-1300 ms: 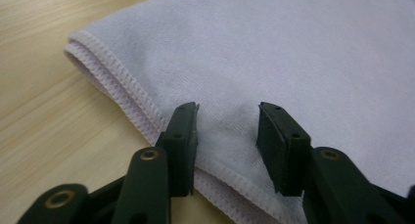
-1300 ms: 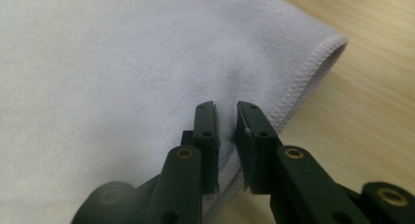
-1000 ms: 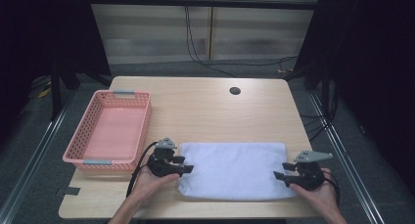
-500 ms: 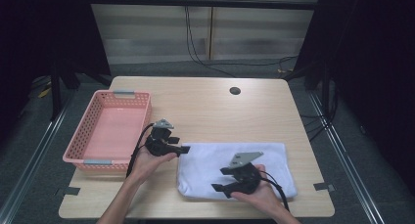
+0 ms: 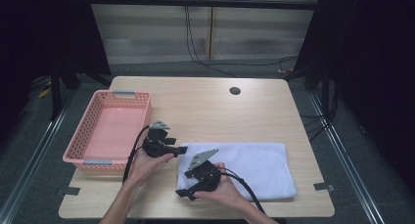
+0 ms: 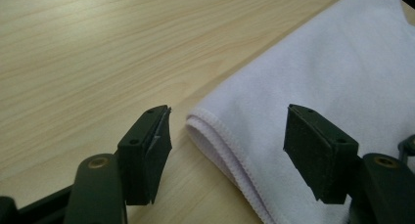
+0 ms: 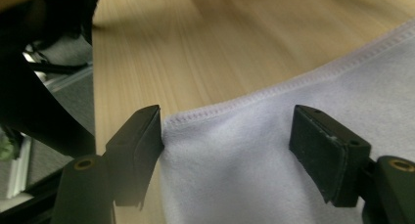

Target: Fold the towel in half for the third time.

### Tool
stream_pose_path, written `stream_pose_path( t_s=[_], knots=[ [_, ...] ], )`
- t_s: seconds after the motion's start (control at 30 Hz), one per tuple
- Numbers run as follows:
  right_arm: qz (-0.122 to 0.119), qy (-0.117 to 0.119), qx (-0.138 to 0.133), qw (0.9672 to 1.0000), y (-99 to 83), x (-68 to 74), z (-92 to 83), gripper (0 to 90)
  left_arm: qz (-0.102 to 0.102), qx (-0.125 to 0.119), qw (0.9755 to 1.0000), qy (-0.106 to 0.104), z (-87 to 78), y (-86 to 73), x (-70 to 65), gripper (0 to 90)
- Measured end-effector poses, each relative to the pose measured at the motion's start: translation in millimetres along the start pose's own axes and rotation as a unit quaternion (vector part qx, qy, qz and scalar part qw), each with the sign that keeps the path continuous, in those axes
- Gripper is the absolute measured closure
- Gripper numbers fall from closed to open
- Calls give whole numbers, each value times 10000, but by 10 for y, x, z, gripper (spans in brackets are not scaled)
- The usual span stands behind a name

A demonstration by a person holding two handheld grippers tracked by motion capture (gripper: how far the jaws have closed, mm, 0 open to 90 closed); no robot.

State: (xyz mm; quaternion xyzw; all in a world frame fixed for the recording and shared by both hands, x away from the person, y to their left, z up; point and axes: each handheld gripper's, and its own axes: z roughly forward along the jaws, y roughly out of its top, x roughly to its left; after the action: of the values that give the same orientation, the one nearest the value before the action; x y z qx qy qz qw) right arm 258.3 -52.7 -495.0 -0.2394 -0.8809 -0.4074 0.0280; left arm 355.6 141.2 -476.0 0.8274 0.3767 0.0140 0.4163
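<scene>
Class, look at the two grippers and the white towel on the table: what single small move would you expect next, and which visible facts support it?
Probably both grippers draw back from the towel. It lies folded, its doubled edge showing in the left gripper view. The left gripper and right gripper have just been opening, their jaws wide apart over the towel's left corners, pressing nothing. The pink basket beside it suggests the towel may go there afterwards.

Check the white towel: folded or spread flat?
Folded. The towel shows stacked hemmed layers at its corner in the left gripper view.
</scene>
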Motion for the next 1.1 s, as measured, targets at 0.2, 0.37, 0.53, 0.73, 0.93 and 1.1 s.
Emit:
stream_pose_path(
  t_s=[0.2, 0.37, 0.53, 0.73, 0.93, 1.1],
  knots=[
    [-757, -425, 182, 9961, -80, 129, 26, 280, -23, -27, 10000, 1, 24, 11, -39, 339],
    [-1107, -680, 368, 9908, -68, 171, 34, 388, -68, -2, 9999, 85, 82, 14, -35, 339],
    [-1130, -776, 214, 9903, -86, 70, -18, 627, -167, -29, 9995, 271, 115, 19, 22, 335],
    [-894, -768, 220, 9928, -58, 20, -28, 705, -248, 10, 9990, 366, 201, 11, 96, 308],
    [-682, -719, 162, 9949, -61, -8, -36, 732, -107, 190, 9990, 382, 271, -8, 73, 302],
    [-601, -687, 112, 9958, -74, -16, -45, 735, -16, 138, 9996, 229, 263, -9, 62, 401]
  ],
)
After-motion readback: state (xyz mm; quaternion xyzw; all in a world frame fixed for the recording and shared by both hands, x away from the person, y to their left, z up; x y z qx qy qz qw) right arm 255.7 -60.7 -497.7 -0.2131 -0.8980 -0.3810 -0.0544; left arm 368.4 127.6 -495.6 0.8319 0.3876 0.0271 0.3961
